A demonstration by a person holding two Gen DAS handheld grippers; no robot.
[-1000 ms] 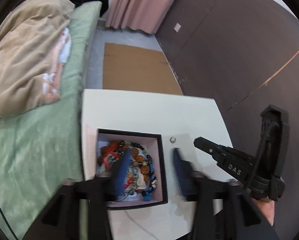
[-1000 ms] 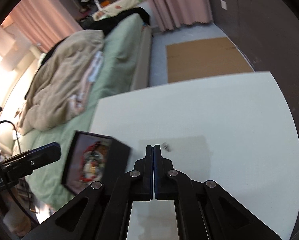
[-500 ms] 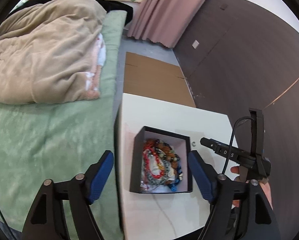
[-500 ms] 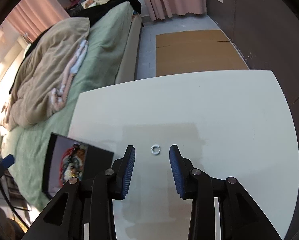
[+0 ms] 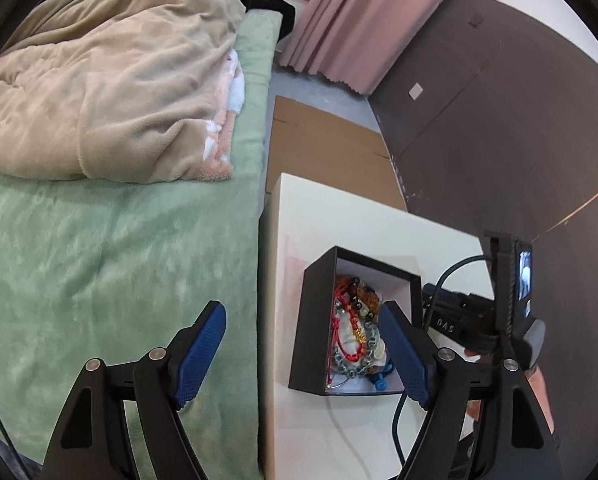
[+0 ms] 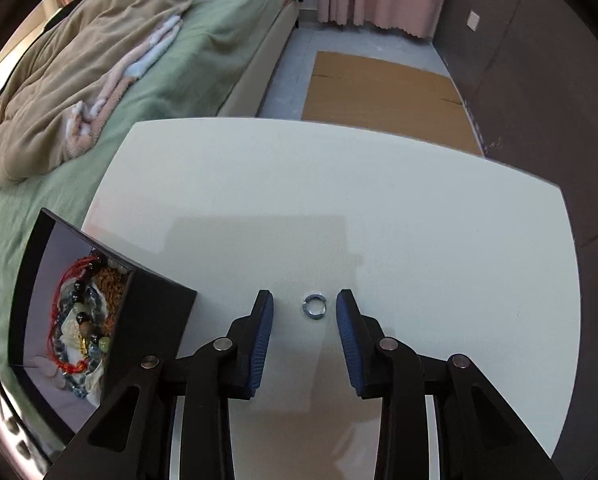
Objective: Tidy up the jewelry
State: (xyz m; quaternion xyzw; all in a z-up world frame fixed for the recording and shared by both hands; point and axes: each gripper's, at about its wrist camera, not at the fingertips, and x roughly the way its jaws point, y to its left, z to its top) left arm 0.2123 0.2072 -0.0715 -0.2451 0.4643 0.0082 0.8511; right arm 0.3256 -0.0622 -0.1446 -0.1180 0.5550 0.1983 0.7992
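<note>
A black jewelry box (image 5: 311, 320) with a pale lining stands on the white table (image 5: 339, 224) and holds several bead bracelets and chains (image 5: 355, 332). My left gripper (image 5: 303, 320) is wide open and empty, raised above the box's left side and the table edge. In the right wrist view the box (image 6: 155, 312) is at the lower left. A small silver ring (image 6: 313, 303) lies on the table (image 6: 339, 200). My right gripper (image 6: 305, 304) is open and empty, its fingertips either side of the ring. The right gripper body also shows in the left wrist view (image 5: 471, 312).
A bed with a green cover (image 5: 119, 260) and a beige blanket (image 5: 99, 80) runs along the table's left edge. Brown cardboard (image 6: 383, 96) lies on the floor beyond the table. A dark wall (image 5: 519, 140) stands to the right. A thin cable (image 5: 339, 416) trails from the box.
My left gripper has lifted out of the box, opened wide and drawn back to the left. My right gripper has opened from shut; the ring now lies between its fingertips.
</note>
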